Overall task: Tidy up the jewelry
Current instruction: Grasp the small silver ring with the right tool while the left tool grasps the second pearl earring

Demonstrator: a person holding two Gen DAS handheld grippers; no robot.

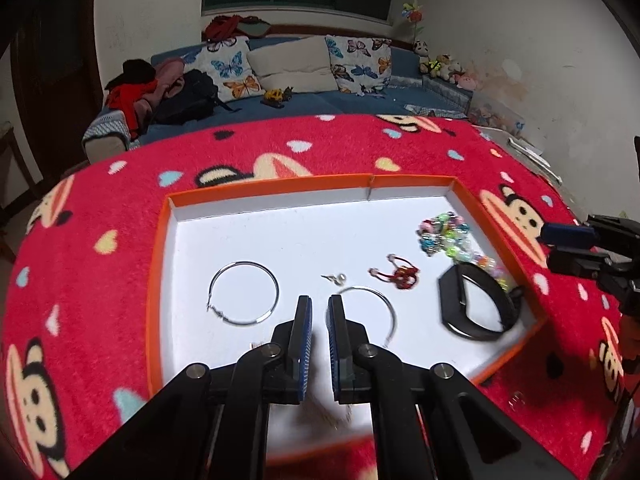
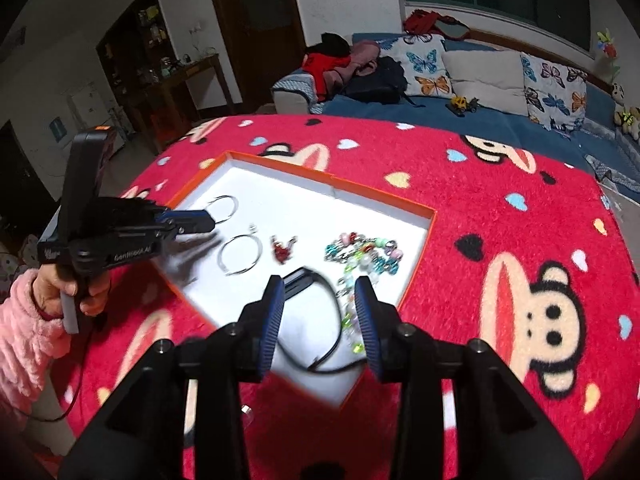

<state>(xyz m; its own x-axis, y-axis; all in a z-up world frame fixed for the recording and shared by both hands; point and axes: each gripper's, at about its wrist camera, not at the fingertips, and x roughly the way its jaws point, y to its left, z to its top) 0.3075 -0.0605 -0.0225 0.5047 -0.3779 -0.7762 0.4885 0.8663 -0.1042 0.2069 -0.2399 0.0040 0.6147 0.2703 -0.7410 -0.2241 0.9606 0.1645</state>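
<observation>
An orange-rimmed white tray [image 1: 264, 186] lies on the red cartoon cloth. In it lie a silver hoop earring [image 1: 244, 299], a second hoop [image 1: 390, 312], a small stud [image 1: 340, 278], a red charm [image 1: 402, 276], a colourful bead bracelet [image 1: 448, 236] and a black band [image 1: 476, 304]. My left gripper [image 1: 320, 304] hovers over the tray's near side beside the second hoop, jaws a narrow gap apart and empty. My right gripper [image 2: 320, 292] is open and empty above the black band [image 2: 316, 280] and beads [image 2: 360, 256]. The left gripper also shows in the right wrist view [image 2: 208, 218].
The red cloth [image 1: 320, 148] covers the whole table. A blue sofa [image 1: 312, 100] with butterfly cushions, a backpack and toys stands behind. A small metal bit [image 1: 516, 400] lies on the cloth near the tray's front right corner.
</observation>
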